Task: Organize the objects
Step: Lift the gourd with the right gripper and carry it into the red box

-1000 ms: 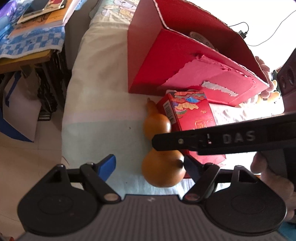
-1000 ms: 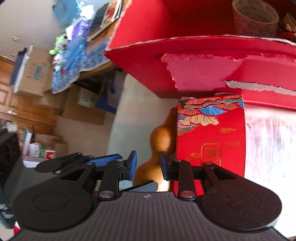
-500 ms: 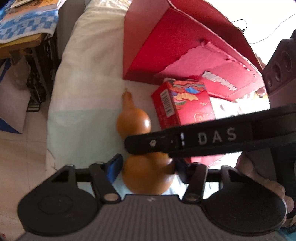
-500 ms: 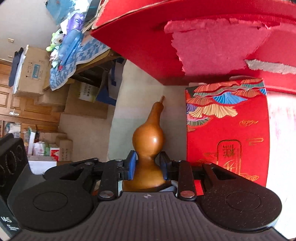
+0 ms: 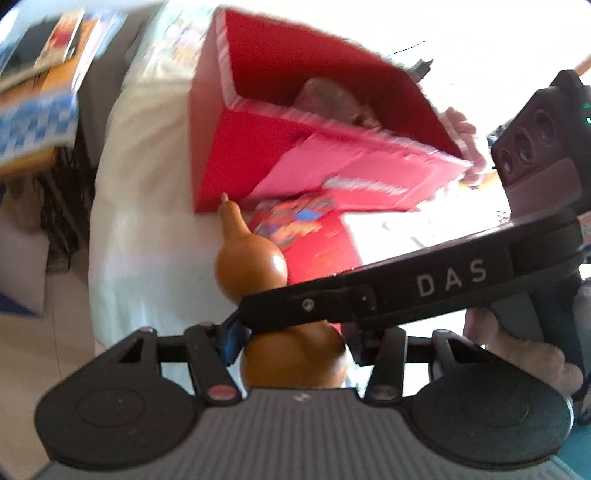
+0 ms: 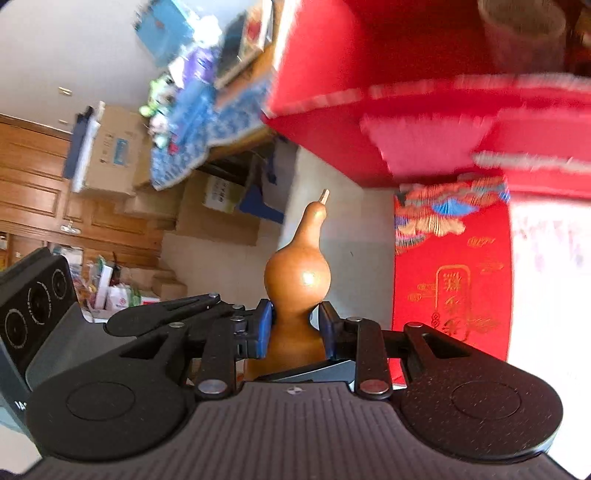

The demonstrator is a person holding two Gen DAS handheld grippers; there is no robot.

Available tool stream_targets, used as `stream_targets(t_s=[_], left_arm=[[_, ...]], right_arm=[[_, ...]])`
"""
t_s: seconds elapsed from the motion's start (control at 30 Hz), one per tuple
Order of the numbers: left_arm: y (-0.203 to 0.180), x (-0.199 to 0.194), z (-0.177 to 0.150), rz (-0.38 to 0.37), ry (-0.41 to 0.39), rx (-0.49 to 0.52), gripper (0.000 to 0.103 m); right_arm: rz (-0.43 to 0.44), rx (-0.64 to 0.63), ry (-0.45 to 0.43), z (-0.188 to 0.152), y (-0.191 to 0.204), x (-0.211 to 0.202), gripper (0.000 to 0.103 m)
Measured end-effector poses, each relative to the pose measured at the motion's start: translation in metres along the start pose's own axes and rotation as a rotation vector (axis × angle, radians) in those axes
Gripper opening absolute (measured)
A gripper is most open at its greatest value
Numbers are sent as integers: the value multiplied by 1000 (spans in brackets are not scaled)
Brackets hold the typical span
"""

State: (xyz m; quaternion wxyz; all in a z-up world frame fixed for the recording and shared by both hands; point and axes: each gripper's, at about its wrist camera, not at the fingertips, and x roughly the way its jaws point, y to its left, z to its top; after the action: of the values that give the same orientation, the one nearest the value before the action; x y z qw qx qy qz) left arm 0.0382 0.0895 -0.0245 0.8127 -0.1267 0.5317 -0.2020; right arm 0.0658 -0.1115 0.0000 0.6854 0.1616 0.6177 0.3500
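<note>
A brown gourd (image 5: 251,266) is held with its neck pointing toward the open red box (image 5: 236,147). My left gripper (image 5: 293,345) is shut on its lower bulb. My right gripper (image 6: 295,325) pinches its waist, and one of its black fingers (image 5: 369,299) crosses the left wrist view. In the right wrist view the gourd (image 6: 295,280) rises from between the blue pads. A flat red gift box (image 5: 321,251) with gold print lies just right of the gourd, in front of the open box (image 6: 317,92).
Everything rests on a pale sheet (image 5: 147,240). A side table with books and a blue checked cloth (image 5: 37,110) stands to the left. Cartons (image 6: 110,147) sit on the floor. A blurred roll (image 6: 524,29) lies inside the open box. A hand (image 5: 517,354) grips the right tool.
My left gripper has narrowed from wide open onto the gourd's lower bulb. My right gripper has come to pinch the waist. The gourd has swung up and away from the gift box.
</note>
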Motion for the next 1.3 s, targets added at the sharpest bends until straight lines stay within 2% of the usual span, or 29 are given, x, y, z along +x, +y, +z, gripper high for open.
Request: stream_targets(t_s=[0.3, 0.53, 0.67, 0.77, 0.9, 1.13, 1.3], left_arm=[[-48, -41, 47, -57, -134, 205, 50], [-73, -32, 107, -40, -211, 335, 50], [-71, -13, 145, -40, -200, 342, 50], [-60, 8, 167, -45, -162, 317, 50], [-42, 44, 185, -42, -84, 259, 50], [-28, 98, 182, 34, 51, 220, 50], [-22, 122, 181, 72, 148, 182, 50]], right_arm=[[5, -59, -213, 16, 22, -64, 30], [-75, -119, -369, 53, 30, -91, 30], [-115, -116, -402, 85, 20, -90, 30], [-134, -108, -387, 109, 7, -78, 30], [-149, -83, -325, 130, -17, -57, 30], [-139, -38, -190, 145, -57, -20, 30], [-131, -14, -90, 152, -74, 2, 30]])
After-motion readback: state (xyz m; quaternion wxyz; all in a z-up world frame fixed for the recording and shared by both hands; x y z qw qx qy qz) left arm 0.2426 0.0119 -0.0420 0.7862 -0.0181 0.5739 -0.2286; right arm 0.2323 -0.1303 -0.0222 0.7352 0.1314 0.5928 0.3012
